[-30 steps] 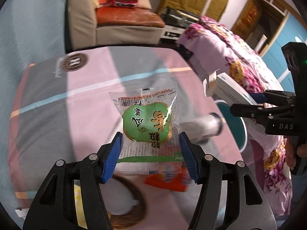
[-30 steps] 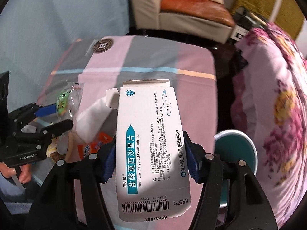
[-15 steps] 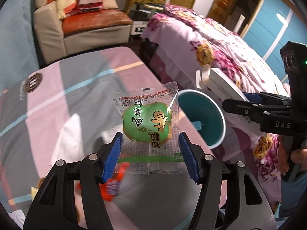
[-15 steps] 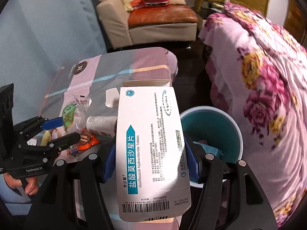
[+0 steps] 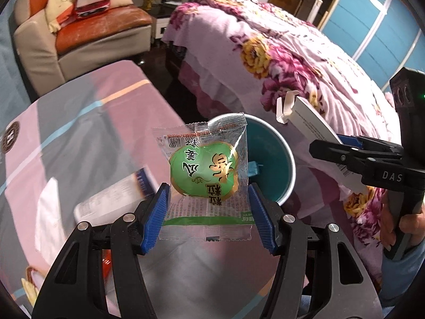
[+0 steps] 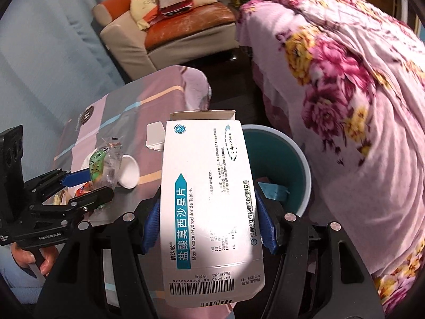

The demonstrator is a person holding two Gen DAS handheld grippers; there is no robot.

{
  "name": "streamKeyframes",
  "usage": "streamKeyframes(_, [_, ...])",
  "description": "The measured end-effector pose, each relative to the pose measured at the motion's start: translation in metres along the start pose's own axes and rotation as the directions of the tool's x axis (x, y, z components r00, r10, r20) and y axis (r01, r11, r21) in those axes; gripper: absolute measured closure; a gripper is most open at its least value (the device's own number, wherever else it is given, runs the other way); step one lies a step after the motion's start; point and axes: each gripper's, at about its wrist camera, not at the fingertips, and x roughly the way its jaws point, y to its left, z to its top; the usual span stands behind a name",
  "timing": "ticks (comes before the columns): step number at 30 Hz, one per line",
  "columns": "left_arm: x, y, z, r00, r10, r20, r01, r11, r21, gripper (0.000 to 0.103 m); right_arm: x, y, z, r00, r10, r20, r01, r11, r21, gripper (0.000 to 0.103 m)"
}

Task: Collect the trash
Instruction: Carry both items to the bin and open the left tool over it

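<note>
My left gripper (image 5: 207,215) is shut on a clear snack packet with a green label (image 5: 205,170) and holds it in the air beside the teal trash bin (image 5: 284,159). My right gripper (image 6: 208,220) is shut on a white medicine box (image 6: 209,199) with an open flap, held over the near rim of the bin (image 6: 300,156). The bin stands on the floor between the table and the bed, with a teal scrap inside. The medicine box (image 5: 310,125) and right gripper (image 5: 345,151) show at right in the left wrist view; the snack packet (image 6: 102,162) and left gripper (image 6: 85,183) show at left in the right wrist view.
The table has a pink and grey striped cloth (image 5: 79,122) with a white bottle (image 5: 114,199), an orange wrapper (image 6: 83,187) and other scraps (image 5: 29,287). A floral bedspread (image 6: 345,93) is at right. A sofa (image 5: 87,32) stands behind.
Both grippers have swung right from above the table toward the bin, each still holding its item. The bin now sits close under both.
</note>
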Motion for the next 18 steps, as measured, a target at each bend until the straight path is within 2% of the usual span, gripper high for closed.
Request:
streamKeyframes(8, [0.035,-0.024,0.014,0.999,-0.017,-0.045,0.019,0.998,0.056,0.042,0.006,-0.030,0.001,1.000,-0.027,-0.001,0.027,0.998,0.058,0.044])
streamKeyframes(18, [0.065,-0.036,0.026,0.996,-0.040,-0.076,0.046,0.996,0.079,0.042,0.017,-0.054,0.003,0.999,-0.044,-0.014,0.045,0.992,0.115,0.044])
